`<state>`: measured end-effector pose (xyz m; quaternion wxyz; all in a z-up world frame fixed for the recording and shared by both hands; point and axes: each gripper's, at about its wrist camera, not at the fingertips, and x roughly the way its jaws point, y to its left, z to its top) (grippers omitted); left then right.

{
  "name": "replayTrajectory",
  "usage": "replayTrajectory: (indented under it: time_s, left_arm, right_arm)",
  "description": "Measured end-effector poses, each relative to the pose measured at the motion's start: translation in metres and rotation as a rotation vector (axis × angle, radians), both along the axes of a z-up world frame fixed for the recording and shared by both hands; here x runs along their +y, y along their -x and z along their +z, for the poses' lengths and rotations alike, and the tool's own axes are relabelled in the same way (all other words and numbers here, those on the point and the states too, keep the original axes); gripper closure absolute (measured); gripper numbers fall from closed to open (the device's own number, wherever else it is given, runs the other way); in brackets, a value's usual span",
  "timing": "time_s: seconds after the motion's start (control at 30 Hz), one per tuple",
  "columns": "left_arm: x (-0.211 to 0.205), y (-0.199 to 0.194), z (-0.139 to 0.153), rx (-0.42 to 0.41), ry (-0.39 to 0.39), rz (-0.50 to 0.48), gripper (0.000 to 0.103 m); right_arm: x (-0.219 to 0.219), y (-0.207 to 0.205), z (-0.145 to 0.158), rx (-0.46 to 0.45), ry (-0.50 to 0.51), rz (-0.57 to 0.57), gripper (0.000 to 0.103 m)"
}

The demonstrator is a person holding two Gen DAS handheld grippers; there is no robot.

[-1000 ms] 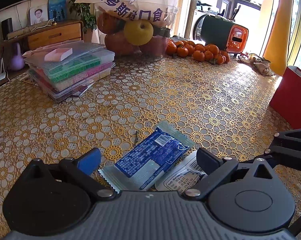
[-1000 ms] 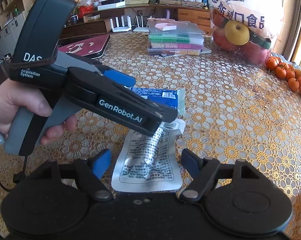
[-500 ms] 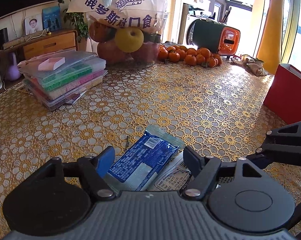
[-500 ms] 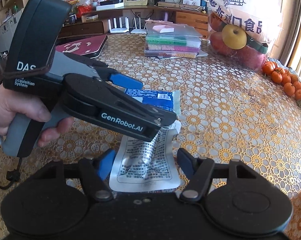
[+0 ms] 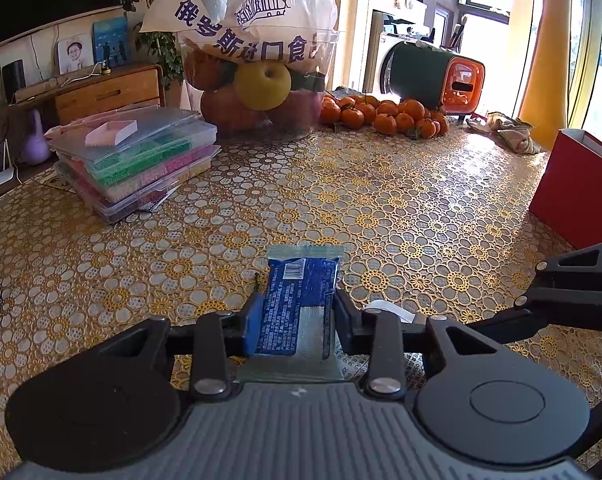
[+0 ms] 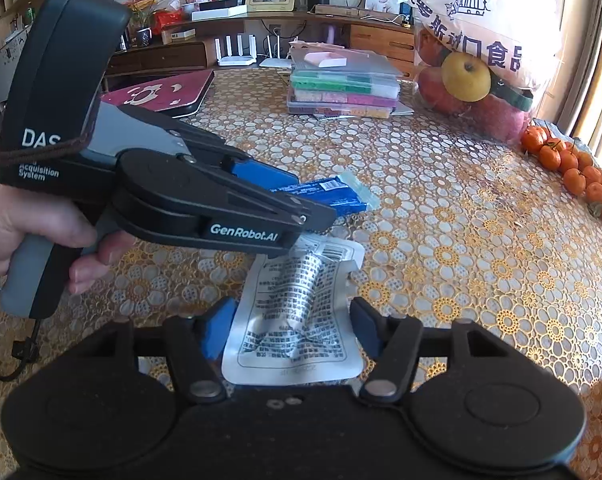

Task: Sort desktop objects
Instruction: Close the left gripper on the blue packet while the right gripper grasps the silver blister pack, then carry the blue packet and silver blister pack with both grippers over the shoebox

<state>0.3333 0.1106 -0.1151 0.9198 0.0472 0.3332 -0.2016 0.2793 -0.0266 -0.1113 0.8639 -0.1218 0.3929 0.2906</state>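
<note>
While the left hand-held gripper [image 5: 295, 322] has just been closing and now pinches the blue snack packet [image 5: 299, 304] by its sides, lift it straight off the worktop [image 5: 381, 200]. Close the right hand-held gripper [image 6: 291, 326], its jaws narrowing but spread beside the silver pouch [image 6: 295, 320] lying flat, gently, lest the foil buckle.

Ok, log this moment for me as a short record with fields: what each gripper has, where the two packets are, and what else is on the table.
left gripper: fingers have just been closing and now press both sides of the blue packet
right gripper: fingers have just been closing; they straddle the silver packet, a gap showing on the right side
packets: close together on the patterned tablecloth
background: stacked clear boxes, bagged fruit, tangerines
</note>
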Motion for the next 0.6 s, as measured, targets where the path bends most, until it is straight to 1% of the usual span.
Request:
replayTrajectory:
  time_s: [0.33, 0.6]
  left_arm:
    - [-0.006, 0.011, 0.015, -0.010, 0.002, 0.010, 0.068]
    - [-0.016, 0.030, 0.031, -0.001, 0.006, 0.026, 0.068]
  right_arm:
    - [-0.013, 0.007, 0.007, 0.000, -0.006, -0.017, 0.041]
    - [-0.031, 0.019, 0.021, -0.015, -0.013, -0.032, 0.042]
